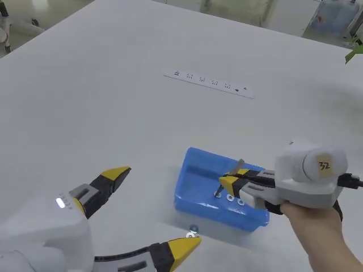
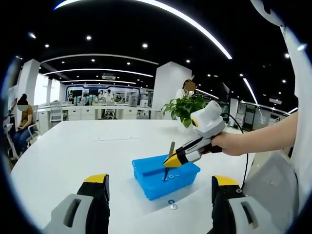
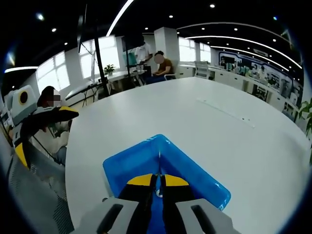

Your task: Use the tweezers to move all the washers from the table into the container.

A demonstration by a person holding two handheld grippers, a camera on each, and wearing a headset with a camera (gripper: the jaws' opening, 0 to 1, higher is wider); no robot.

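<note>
A blue container (image 1: 195,175) stands on the white table (image 1: 113,113). My right gripper (image 1: 229,182) is shut on the metal tweezers (image 1: 220,190), whose tips point down inside the container beside two washers (image 1: 229,198). I cannot tell whether the tips hold a washer. Two more washers (image 1: 193,231) lie on the table just in front of the container. My left gripper (image 1: 152,209) is open and holds nothing, to the container's near left. In the left gripper view the container (image 2: 151,185), tweezers (image 2: 169,151) and table washers (image 2: 171,204) lie ahead. The right gripper view looks down its shut gripper (image 3: 157,181) into the container (image 3: 131,161).
A white power strip (image 1: 209,83) lies farther back on the table. A potted plant (image 2: 183,107) stands beyond the table's far side. People sit at desks in the background. The tabletop to the left (image 1: 85,85) is bare.
</note>
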